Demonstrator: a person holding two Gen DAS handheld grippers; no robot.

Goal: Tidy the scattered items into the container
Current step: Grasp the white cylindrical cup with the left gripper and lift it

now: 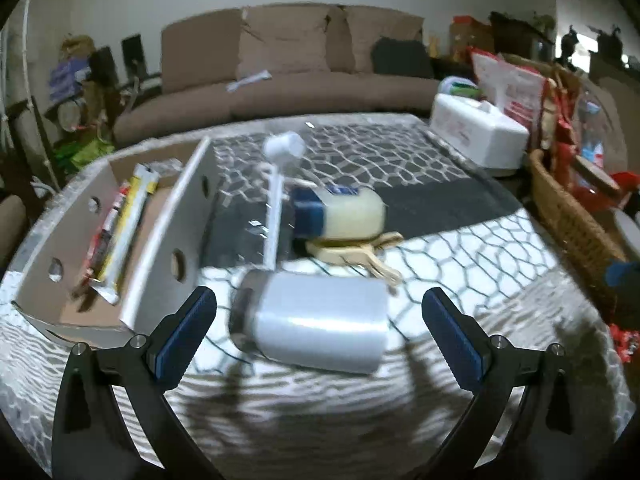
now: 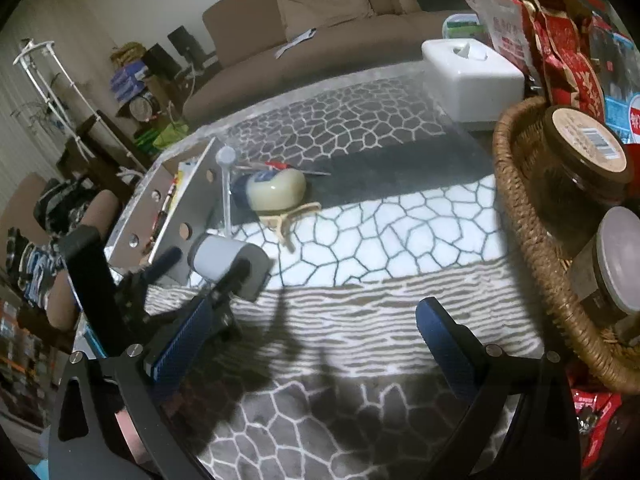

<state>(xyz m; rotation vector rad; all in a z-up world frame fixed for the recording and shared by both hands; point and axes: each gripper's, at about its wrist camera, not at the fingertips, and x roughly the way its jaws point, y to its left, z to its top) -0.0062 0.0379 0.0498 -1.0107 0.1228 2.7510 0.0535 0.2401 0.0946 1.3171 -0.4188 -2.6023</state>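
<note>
A white cylinder with a dark end (image 1: 316, 320) lies on its side on the patterned tablecloth. My left gripper (image 1: 318, 300) is open and straddles it, with a gap on each side. Beyond it lie a cream jar with a blue lid (image 1: 340, 212), a wooden clip (image 1: 360, 252) under the jar, and a white long-handled tool (image 1: 278, 188). The cardboard box (image 1: 168, 232) stands to the left and holds several long packets. In the right wrist view my right gripper (image 2: 318, 304) is open over bare cloth, nearer than the left gripper (image 2: 202, 270), the cylinder (image 2: 224, 254) and the box (image 2: 180, 208).
A wicker basket (image 2: 520, 200) full of jars and red snack packets takes up the table's right side. A white tissue box (image 2: 472, 72) stands at the far right corner. A thin red-tipped item (image 2: 280, 166) lies behind the jar. A brown sofa is beyond the table.
</note>
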